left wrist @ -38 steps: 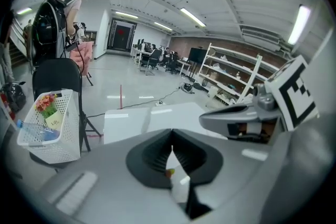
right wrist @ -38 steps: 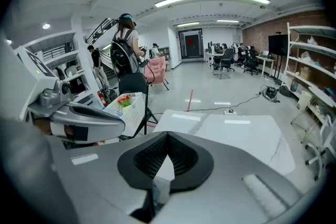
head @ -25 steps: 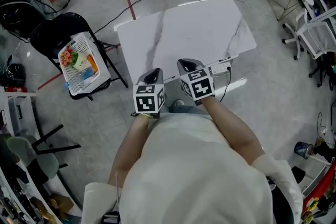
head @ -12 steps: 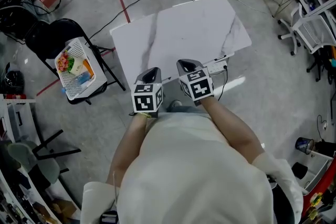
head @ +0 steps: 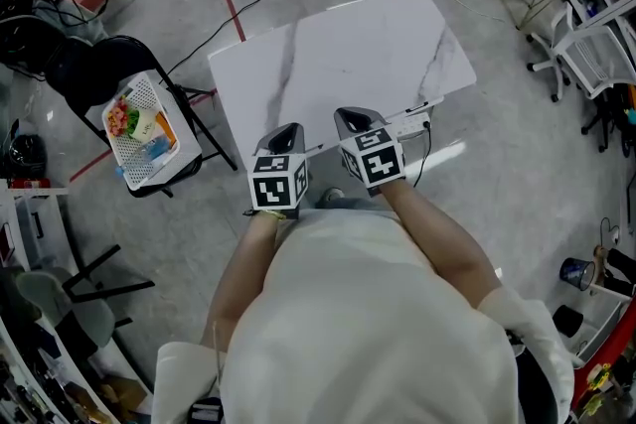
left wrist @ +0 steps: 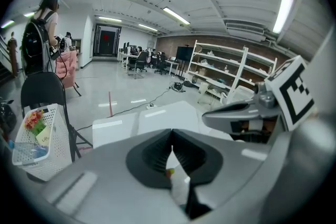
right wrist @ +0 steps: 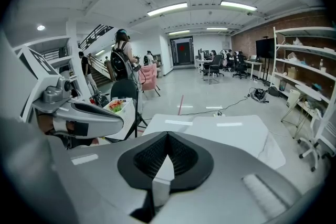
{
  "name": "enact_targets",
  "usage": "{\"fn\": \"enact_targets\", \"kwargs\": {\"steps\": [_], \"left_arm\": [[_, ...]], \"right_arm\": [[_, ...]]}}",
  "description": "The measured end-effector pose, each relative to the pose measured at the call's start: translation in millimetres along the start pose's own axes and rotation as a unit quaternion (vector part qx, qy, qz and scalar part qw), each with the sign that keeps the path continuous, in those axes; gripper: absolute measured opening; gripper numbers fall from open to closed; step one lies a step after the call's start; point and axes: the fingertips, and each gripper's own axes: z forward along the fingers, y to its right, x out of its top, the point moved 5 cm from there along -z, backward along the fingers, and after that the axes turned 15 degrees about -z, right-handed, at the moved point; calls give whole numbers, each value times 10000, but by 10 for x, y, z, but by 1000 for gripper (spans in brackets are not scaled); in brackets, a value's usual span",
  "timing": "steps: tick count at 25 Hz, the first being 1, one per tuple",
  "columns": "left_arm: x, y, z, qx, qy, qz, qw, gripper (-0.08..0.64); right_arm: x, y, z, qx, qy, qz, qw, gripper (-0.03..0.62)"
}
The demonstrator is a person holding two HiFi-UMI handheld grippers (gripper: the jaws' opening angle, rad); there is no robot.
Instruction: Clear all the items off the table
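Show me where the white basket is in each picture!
Head view: the basket is at the left, on a black chair beside the table.
Left gripper view: the basket is at the left edge.
Right gripper view: the basket is left of the middle.
Shared landmark: the white marble table.

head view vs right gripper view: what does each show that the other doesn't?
Head view only: the person's white top and the marker cube on the right tongs.

Right gripper view only: ceiling lights, white shelving, a staircase, and the right tongs' jaws seen end-on, closed with nothing between them.

Both: the white marble table, the white basket of items on a black chair, and the left tongs.
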Motion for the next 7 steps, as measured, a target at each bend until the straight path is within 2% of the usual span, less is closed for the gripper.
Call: {"fn": "enact_targets", "kwargs": {"steps": [7], "left_arm": [[66,12,37,-27,21,6,10000,9]], "right_arm": [[48,51,20,-37,48,-23,10000,-3]]}}
